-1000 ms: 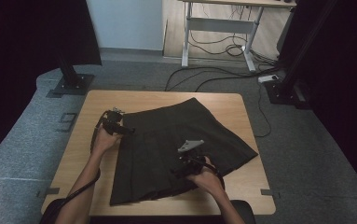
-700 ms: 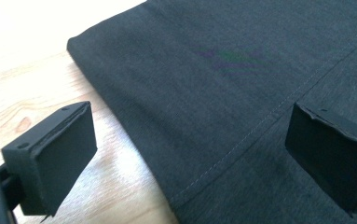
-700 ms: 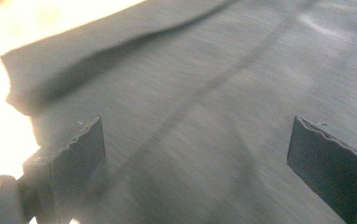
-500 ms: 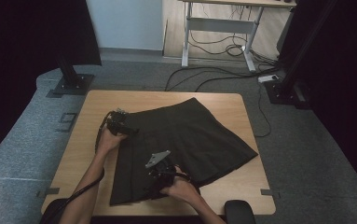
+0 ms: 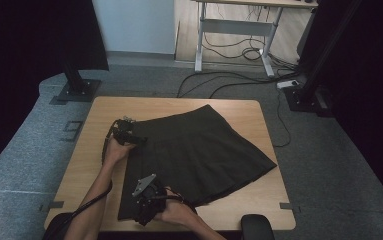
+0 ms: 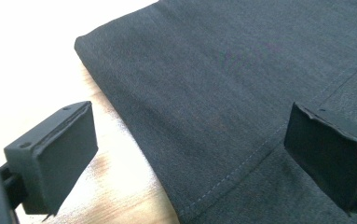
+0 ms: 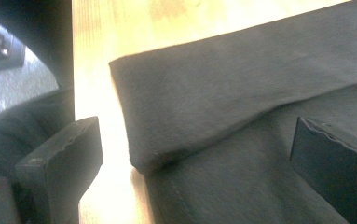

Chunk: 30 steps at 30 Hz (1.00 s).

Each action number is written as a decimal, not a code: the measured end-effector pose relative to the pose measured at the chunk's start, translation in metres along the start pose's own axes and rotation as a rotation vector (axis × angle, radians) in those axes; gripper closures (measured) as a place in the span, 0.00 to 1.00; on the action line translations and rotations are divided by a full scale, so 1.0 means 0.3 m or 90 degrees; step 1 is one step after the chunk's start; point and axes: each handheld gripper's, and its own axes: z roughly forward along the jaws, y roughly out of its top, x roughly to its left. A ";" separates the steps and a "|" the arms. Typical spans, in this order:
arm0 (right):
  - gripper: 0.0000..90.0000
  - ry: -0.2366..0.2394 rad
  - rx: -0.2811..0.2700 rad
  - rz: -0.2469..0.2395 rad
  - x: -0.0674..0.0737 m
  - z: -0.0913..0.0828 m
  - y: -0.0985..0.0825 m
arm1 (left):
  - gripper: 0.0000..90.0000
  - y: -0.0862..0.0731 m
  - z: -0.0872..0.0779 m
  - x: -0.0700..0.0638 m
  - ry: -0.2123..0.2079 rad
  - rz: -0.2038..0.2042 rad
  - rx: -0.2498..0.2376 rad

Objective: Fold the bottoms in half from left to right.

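Observation:
A black pleated skirt [image 5: 199, 152] lies spread flat on a wooden table [image 5: 264, 200]. My left gripper [image 5: 135, 138] is at the skirt's far left corner, by the waistband. In the left gripper view it [image 6: 190, 156] is open, jaws wide apart over the stitched edge of the skirt [image 6: 241, 79]. My right gripper [image 5: 141, 210] is at the near left corner of the hem. The right gripper view shows it [image 7: 195, 165] open, with a folded-over corner of the skirt [image 7: 204, 102] lying between the jaws, untouched.
Bare wood runs down the table's left side [image 5: 86, 165] and along its right side. A dark rounded object [image 5: 256, 225] sits at the near edge. On the floor beyond are a desk frame [image 5: 231, 35], cables [image 5: 239, 82] and black stand bases [image 5: 76, 90].
My right gripper has travelled left and nearer, from the skirt's middle right to its near left hem corner. The left gripper has barely shifted at the waistband corner.

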 end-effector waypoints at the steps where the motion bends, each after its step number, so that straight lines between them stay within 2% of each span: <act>1: 0.02 0.001 0.009 -0.008 0.005 0.010 -0.001 | 0.04 -0.003 0.004 0.000 0.003 0.000 0.002; 3: 0.01 0.000 0.027 -0.021 0.012 0.032 -0.008 | 0.06 -0.009 0.010 0.002 0.001 -0.002 0.007; 6: 0.02 -0.031 0.032 -0.041 0.015 0.039 -0.014 | 0.08 -0.016 0.010 0.006 0.002 -0.005 0.001; 7: 0.02 -0.031 0.032 -0.041 0.015 0.039 -0.014 | 0.10 -0.016 0.010 0.006 0.002 -0.005 0.001; 8: 0.03 -0.046 0.037 -0.055 0.015 0.039 -0.015 | 0.10 -0.016 0.006 0.007 0.009 -0.004 0.003; 9: 0.09 -0.049 0.037 -0.047 0.008 0.034 -0.012 | 0.19 -0.016 0.003 0.009 0.022 -0.001 0.005; 10: 0.09 -0.049 0.037 -0.047 0.008 0.034 -0.012 | 0.19 -0.017 0.002 0.012 0.032 0.000 0.006; 14: 0.19 -0.055 0.044 -0.039 0.002 0.024 -0.003 | 0.24 -0.016 -0.002 0.016 0.038 0.000 0.010; 16: 0.31 -0.061 0.048 -0.035 -0.003 0.015 0.002 | 0.29 -0.011 -0.005 0.009 0.033 0.004 0.012; 18: 0.52 -0.070 0.042 -0.032 -0.012 0.004 0.004 | 0.41 -0.005 -0.007 0.001 0.028 0.008 0.014; 23: 0.76 -0.085 0.029 -0.023 -0.024 -0.008 -0.006 | 0.57 0.005 -0.009 -0.012 0.038 -0.019 0.019; 24: 0.84 -0.094 0.030 -0.027 -0.022 -0.010 -0.007 | 0.68 0.006 -0.009 -0.014 0.037 -0.022 0.019; 25: 0.86 -0.099 0.031 -0.034 -0.021 -0.010 -0.006 | 0.73 0.009 -0.009 -0.019 0.033 -0.024 0.021; 26: 0.86 -0.099 0.031 -0.034 -0.021 -0.010 -0.006 | 0.73 0.011 -0.009 -0.022 0.025 -0.026 0.023; 27: 0.88 -0.102 0.031 -0.036 -0.020 -0.010 -0.006 | 0.80 0.013 -0.008 -0.026 0.016 -0.029 0.025; 28: 0.89 -0.106 0.031 -0.039 -0.019 -0.010 -0.006 | 0.86 0.013 -0.007 -0.029 0.016 -0.029 0.026; 30: 0.91 -0.109 0.031 -0.044 -0.018 -0.009 -0.007 | 0.90 0.015 -0.008 -0.035 0.020 -0.023 0.027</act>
